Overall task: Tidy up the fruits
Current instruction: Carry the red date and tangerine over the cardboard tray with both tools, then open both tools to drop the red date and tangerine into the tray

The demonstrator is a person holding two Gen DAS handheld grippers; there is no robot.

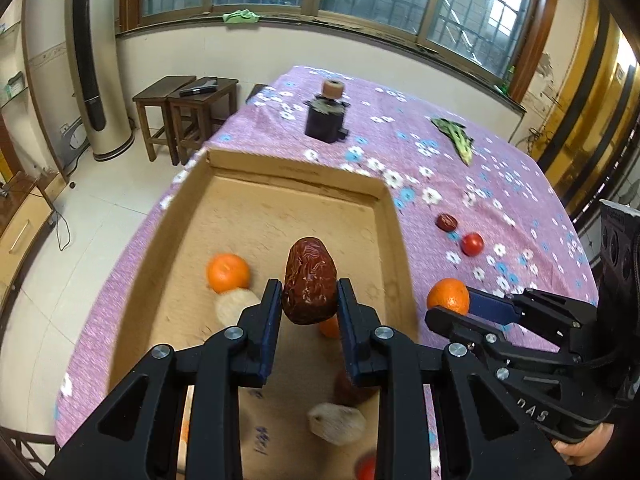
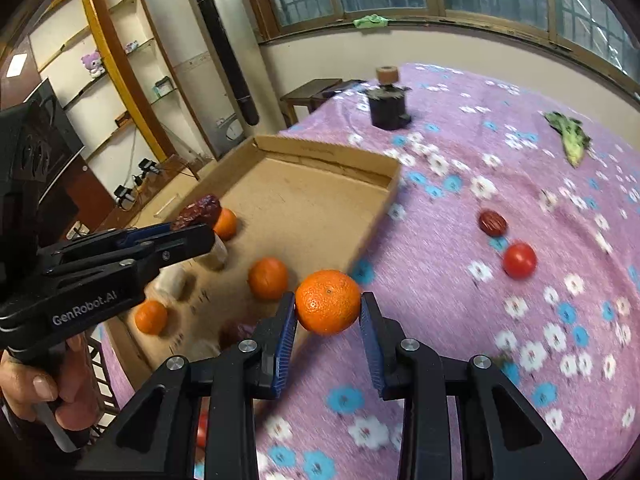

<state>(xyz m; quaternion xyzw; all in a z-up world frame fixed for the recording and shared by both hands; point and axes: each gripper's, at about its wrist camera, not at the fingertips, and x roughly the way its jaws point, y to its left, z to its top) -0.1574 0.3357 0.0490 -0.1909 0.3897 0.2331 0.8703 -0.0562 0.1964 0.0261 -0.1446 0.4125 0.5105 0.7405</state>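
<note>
On the purple-clothed desk (image 1: 500, 184), the left claw (image 1: 309, 296) grips a date (image 1: 309, 280) over the box (image 1: 296, 184); the right claw (image 2: 328, 312) grips an orange (image 2: 328, 300) beside the box.

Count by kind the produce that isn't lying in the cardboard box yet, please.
Oranges: 1, in the right gripper
Red dates: 2, one in the left gripper, one on the cloth
Tomatoes: 1
Green gourd: 1
Total: 5
</note>
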